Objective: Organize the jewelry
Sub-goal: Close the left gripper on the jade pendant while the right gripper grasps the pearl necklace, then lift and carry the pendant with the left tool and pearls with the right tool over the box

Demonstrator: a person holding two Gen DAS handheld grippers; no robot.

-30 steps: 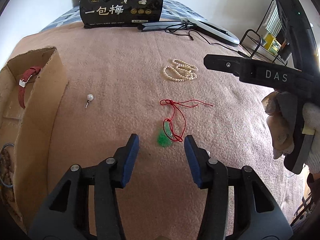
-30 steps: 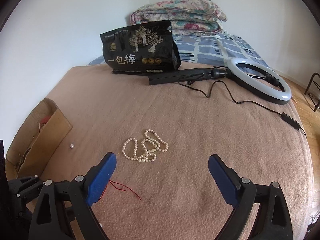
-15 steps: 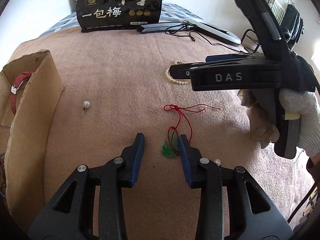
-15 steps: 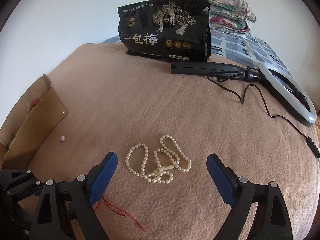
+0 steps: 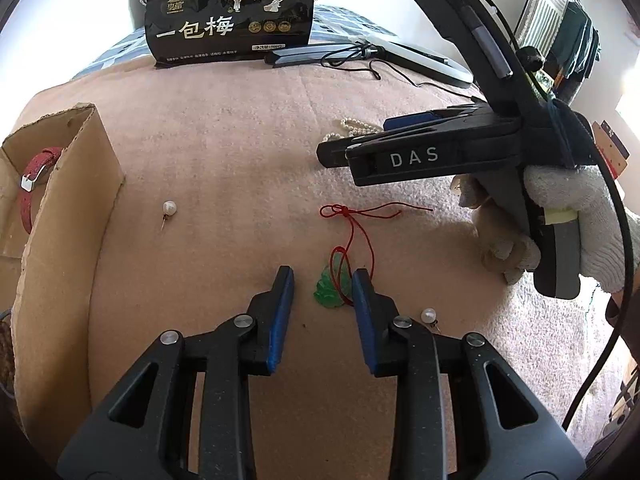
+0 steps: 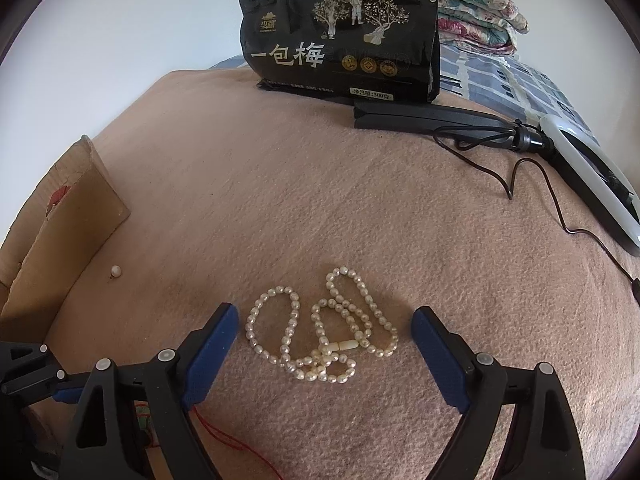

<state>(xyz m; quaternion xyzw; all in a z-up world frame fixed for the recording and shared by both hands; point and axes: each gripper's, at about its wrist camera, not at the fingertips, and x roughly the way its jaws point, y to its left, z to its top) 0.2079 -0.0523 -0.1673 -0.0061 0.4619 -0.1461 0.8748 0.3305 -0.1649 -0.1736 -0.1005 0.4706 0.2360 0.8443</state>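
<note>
A green jade pendant on a red cord lies on the pink blanket. My left gripper is open, its blue fingertips on either side of the pendant, not closed on it. A white pearl necklace lies in a heap; my right gripper is open wide and straddles it just above the blanket. A pearl earring lies near the cardboard box, which holds a red strap. Another pearl earring lies by my left gripper's right finger.
A black snack bag stands at the back. A ring light with its black stand and cable lies at the back right. Folded quilts sit behind the bag.
My left gripper has narrowed around the jade pendant. My right gripper has moved forward and down until it straddles the pearl necklace.
</note>
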